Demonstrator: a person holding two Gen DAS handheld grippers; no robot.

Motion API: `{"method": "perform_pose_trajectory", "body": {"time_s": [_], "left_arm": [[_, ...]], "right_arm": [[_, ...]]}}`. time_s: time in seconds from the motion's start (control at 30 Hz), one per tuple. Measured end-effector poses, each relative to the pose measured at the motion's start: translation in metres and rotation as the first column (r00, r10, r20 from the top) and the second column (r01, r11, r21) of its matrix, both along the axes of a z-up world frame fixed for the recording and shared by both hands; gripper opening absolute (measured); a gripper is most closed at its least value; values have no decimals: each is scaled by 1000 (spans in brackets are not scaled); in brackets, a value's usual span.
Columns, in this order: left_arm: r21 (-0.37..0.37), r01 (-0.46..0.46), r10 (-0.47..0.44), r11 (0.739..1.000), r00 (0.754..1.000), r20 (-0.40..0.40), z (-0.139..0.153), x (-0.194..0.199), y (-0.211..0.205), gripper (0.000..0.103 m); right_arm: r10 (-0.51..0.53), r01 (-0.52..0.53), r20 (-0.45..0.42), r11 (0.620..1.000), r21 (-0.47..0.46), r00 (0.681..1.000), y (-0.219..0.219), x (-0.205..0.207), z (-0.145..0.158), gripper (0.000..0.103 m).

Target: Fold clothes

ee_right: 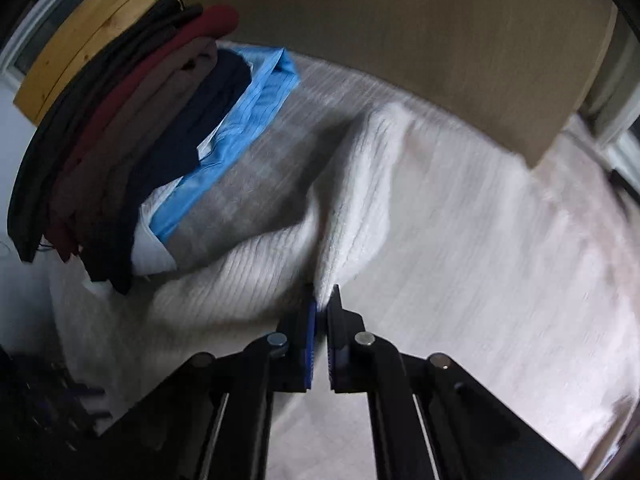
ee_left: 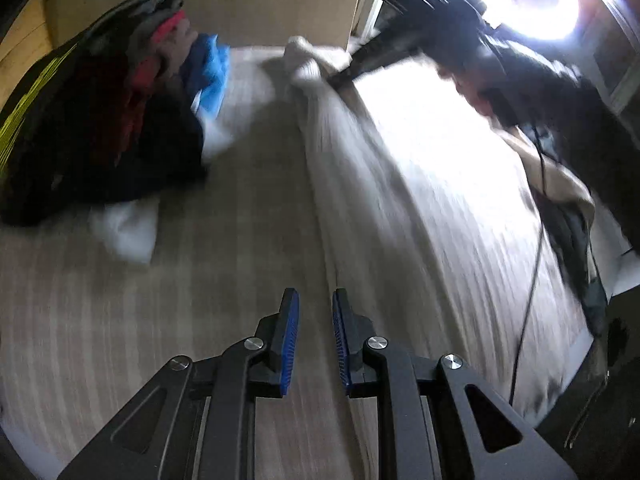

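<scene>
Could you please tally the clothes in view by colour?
Black garment: 1 (layers blurred)
Maroon garment: 1
Taupe garment: 1
Navy garment: 1
Light blue shirt: 1
White: 2, folded white piece and ribbed white sweater in the right gripper
Total: 7
</scene>
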State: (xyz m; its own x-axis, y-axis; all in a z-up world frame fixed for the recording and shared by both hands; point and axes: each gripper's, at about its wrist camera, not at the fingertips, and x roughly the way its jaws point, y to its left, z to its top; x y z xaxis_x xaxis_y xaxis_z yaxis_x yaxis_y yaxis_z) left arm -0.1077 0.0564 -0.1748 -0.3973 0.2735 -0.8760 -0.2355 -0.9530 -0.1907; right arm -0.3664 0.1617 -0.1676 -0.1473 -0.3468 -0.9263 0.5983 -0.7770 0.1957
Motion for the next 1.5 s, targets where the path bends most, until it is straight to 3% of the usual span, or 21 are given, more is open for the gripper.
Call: {"method": "perform_pose_trajectory", "body": {"time_s": [0.07,0.13,0.2,0.27,0.43,0.53,0.6,0.77,0.83,0.9,1.0,1.07,1.1,1.17,1.2,1.27,1.33,1.4,1.5], "left_arm": [[-3,9,-9,1000,1000,-19,-3,-24,4,17],[11,-4,4,1000,1000,-19,-8,-42,6,18],[47,-6,7,999,1000,-6,-15,-58,4,17],[46,6,-5,999,1000,-6,-21,-68,13,18],[60,4,-4,998,1000,-10,-20,-86,12,18],[61,0,1,998,1000,-15,-17,-92,4,18],[86,-12,13,996,1000,-10,-16,-100,-1,19],[104,14,-15,994,1000,3,-17,-125,7,19],[107,35,-35,994,999,1,-16,-134,15,24],[88,69,-70,994,998,5,-17,-138,24,31],[45,97,-98,994,995,2,-21,-143,35,32],[15,66,-66,998,998,-3,-25,-147,35,25],[8,48,-48,999,999,-2,-28,-149,33,7],[-5,13,-13,1000,1000,-1,-34,-152,29,7],[-15,3,-3,1000,1000,-20,-32,-148,26,7],[-29,-45,43,999,997,-69,-25,-136,16,7],[6,-84,85,996,995,-56,-31,-132,4,7],[26,-90,90,996,995,-34,-38,-131,1,7],[21,-84,85,996,996,-41,-39,-131,3,7]], "right_arm": [[5,-5,-35,1000,16,999,4,5,8,6],[11,-9,-70,999,33,997,9,10,16,16],[18,-13,-105,999,50,994,13,16,24,37],[47,-44,-119,999,26,992,-7,32,26,47],[181,-181,-29,983,-17,983,-61,55,13,47],[227,-227,11,971,73,974,-71,51,-14,46],[242,-242,7,968,74,970,-63,46,-25,18],[226,-227,27,974,11,974,-49,35,-21,17],[232,-232,25,973,0,972,-47,35,-18,17],[228,-228,26,973,-21,973,-46,31,-16,17],[222,-221,29,974,-44,975,-40,27,-10,17],[221,-217,45,973,-75,974,-33,25,-7,17],[221,-215,57,972,-97,974,-30,24,-4,17],[205,-191,76,970,-153,976,-18,17,2,24],[189,-171,85,967,-186,978,-10,11,5,37],[155,-127,96,960,-248,983,6,-1,12,51],[69,-58,40,970,-236,997,22,-22,14,51],[22,-13,42,978,-209,999,22,-44,4,51],[35,-15,88,976,-219,996,4,-60,-15,51]]}}
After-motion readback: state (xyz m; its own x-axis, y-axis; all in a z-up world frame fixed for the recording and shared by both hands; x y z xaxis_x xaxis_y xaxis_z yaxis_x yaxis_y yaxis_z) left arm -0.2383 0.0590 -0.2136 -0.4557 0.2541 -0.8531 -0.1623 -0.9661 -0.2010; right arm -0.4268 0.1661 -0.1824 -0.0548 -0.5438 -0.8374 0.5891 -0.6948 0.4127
